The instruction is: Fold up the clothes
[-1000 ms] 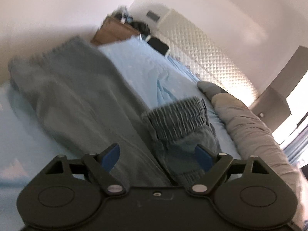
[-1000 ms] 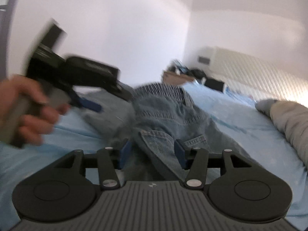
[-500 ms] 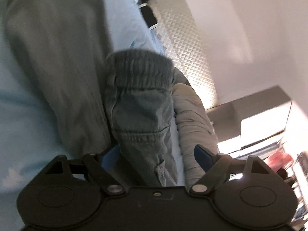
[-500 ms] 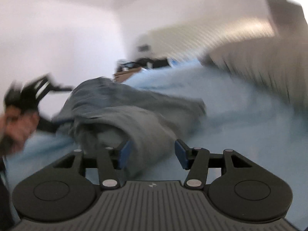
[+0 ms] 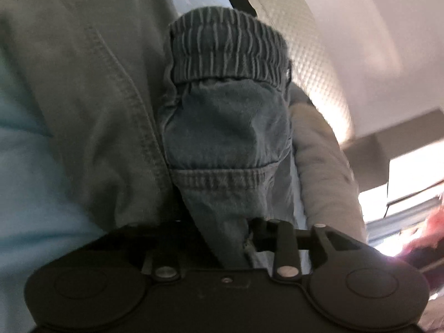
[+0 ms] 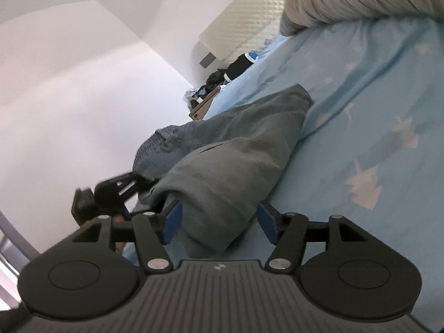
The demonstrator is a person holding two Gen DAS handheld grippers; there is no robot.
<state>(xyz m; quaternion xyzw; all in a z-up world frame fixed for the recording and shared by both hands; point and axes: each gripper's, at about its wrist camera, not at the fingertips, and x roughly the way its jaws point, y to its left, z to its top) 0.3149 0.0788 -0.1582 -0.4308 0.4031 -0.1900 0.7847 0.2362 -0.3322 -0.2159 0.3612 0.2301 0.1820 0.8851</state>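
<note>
Folding step: left gripper (image 5: 222, 238), apart a second ago, is now clamped on the jeans (image 5: 227, 127).
Right gripper (image 6: 219, 222): apart, straddling the cloth.

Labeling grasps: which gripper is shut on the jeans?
The left gripper, clamped on jeans near the waistband; the right gripper is open, straddling a fold.

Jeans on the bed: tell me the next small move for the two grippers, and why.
Probably close the right gripper on the folded edge. Its jaws stand open around a fold of the jeans on the blue sheet, while the left gripper is shut on the denim below the elastic waistband, so only one side is held.
</note>
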